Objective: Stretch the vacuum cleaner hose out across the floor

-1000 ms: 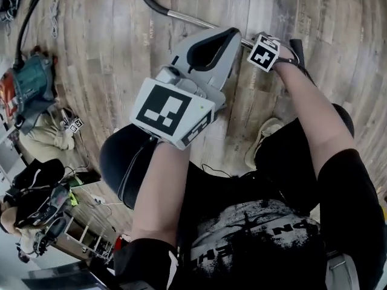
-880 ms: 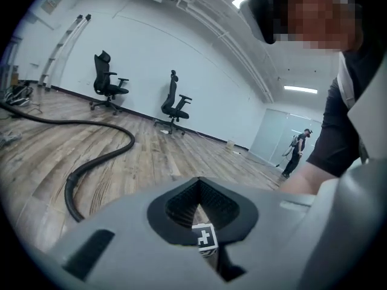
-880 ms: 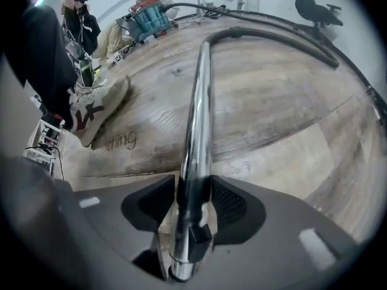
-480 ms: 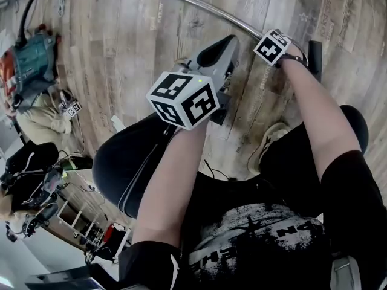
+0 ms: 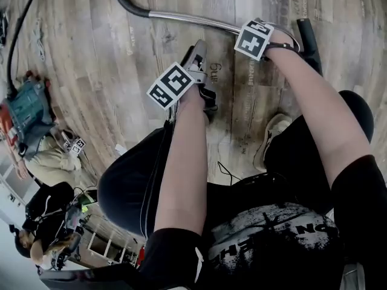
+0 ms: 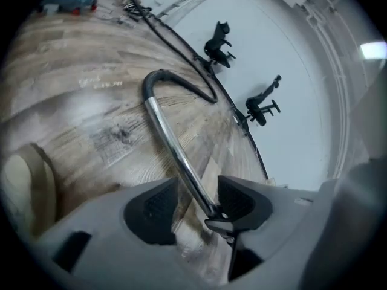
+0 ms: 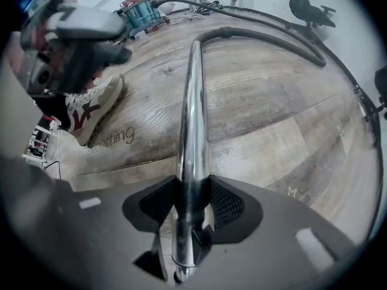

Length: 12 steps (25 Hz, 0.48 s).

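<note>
In the head view, the chrome metal wand tube (image 5: pixel 193 20) is seen low over the wooden plank floor (image 5: pixel 91 59), with the black flexible hose (image 5: pixel 124 2) curving off its far end.

In the left gripper view, the left gripper (image 6: pixel 193 201) is shown with its jaws just opened wide. The tube is framed between them, unpressed.

In the right gripper view, the right gripper (image 7: pixel 192 205) is shown with its jaws just closed and clamped on the tube. The tube is judged stiff and slick, and best held firmly.
</note>
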### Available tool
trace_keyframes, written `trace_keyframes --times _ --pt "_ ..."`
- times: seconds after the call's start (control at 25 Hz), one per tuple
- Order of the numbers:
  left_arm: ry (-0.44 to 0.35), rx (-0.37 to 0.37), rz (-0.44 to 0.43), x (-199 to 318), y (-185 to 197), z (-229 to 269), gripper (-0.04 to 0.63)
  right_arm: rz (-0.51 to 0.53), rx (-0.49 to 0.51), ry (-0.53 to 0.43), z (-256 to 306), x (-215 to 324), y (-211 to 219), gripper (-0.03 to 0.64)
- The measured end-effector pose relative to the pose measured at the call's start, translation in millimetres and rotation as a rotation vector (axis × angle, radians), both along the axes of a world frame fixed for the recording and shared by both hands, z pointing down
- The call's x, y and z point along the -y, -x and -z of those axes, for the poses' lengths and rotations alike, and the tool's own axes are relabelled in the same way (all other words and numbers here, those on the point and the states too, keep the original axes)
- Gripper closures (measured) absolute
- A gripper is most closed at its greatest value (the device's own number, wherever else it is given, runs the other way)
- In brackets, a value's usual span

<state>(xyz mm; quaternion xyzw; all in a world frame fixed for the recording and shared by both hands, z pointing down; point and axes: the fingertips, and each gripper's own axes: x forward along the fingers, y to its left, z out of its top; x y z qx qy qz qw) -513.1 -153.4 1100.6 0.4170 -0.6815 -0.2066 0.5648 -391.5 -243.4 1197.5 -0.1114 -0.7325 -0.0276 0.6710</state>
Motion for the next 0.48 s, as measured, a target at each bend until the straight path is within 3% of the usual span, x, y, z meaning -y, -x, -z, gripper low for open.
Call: trace_keyframes --times 0.08,0.2,0.32,0.48 --pt "-0.041 -0.082 0.067 8.5 1.7 -25.5 0.338 0.011 0.017 0.001 10.1 -2.1 2.9 0.439" --pt "-0.118 -0.184 0.147 39.0 0.7 -53.4 0.312 -0.004 0.018 0.008 22.4 -9.0 -9.5 0.439" --pt "-0.133 -0.208 0.179 64.0 -0.6 -73.6 0.287 -0.013 0.021 0.018 27.1 -12.3 -23.4 0.439" --pt "-0.179 -0.206 0.198 90.3 -1.2 -86.1 0.304 -0.022 0.018 0.029 27.1 -14.6 -37.9 0.439"
